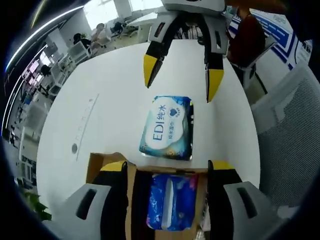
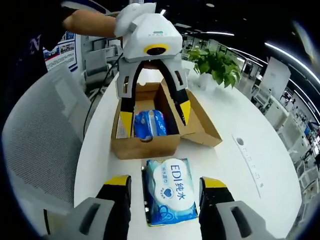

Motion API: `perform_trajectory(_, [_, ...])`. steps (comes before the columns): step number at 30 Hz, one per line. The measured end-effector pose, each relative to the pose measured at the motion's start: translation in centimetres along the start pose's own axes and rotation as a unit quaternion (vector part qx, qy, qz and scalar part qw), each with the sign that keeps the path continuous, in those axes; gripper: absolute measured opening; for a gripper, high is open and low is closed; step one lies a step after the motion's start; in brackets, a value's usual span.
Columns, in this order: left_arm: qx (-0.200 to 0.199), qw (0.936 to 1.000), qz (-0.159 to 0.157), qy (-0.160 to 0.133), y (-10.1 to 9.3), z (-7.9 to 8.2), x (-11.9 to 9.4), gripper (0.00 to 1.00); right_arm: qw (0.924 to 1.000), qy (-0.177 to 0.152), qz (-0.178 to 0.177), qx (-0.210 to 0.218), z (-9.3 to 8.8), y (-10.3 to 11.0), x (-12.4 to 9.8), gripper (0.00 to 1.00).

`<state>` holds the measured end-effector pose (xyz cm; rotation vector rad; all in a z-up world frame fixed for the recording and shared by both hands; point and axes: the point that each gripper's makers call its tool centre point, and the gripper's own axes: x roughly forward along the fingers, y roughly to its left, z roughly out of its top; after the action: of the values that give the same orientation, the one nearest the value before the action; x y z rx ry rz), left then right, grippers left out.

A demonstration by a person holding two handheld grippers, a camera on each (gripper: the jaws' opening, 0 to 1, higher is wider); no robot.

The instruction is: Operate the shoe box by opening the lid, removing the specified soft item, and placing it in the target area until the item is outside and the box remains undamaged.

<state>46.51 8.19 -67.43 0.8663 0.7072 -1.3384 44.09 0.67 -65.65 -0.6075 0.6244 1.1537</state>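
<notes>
Your open brown cardboard shoe box [image 2: 150, 132] sits on the round white tabletop [image 2: 260, 200], well in from its edges, with its flaps folded out and no visible tearing. One soft item, the flat white-and-blue wet-wipe pack printed "EDI" [image 2: 170, 197], already lies on the bare tabletop just beside the box's front wall, so the removal step looks done for that pack. A second soft pack, blue and white plastic [image 2: 149, 125], lies inside the box.

Your right hand-held gripper [image 2: 162, 187] hangs with its yellow-tipped jaws spread wide on either side of the wipe pack, holding nothing; whether the tips touch the pack I cannot tell. In the left gripper view, your left hand-held gripper [image 1: 167, 167] straddles the box, its jaws parted wide over the blue pack inside [image 1: 172, 200], also empty, one jaw close to each side wall.

Judging from this, you are between release and the next pick. If the task wants the second pack out too, lower the left jaws straight down around it without pressing the cardboard walls, close gently on the soft plastic, and lift vertically. Draw the right hand-held gripper back first so the two do not collide above the wipe pack.
</notes>
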Motion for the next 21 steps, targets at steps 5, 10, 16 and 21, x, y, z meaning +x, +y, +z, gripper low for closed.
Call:
perform_trajectory(5, [-0.007,0.9999,0.009,0.006,0.2,-2.0,-1.2,0.63,0.9998,-0.004,0.008,-0.015,1.6,0.8,0.9,0.5])
perform_trajectory(10, [-0.016,0.9997,0.016,0.01,0.1,-3.9,-2.0,0.61,0.9995,-0.01,0.015,-0.027,3.5,1.6,2.1,0.48])
perform_trajectory(16, [-0.016,0.9994,0.024,0.017,-0.2,-6.0,-2.6,0.57,0.9989,-0.009,0.019,-0.043,5.1,2.1,3.8,0.43])
perform_trajectory(21, [-0.019,0.9991,0.032,0.018,-0.1,-7.7,-2.8,0.5,0.9983,-0.002,0.016,-0.056,5.8,2.3,5.3,0.37])
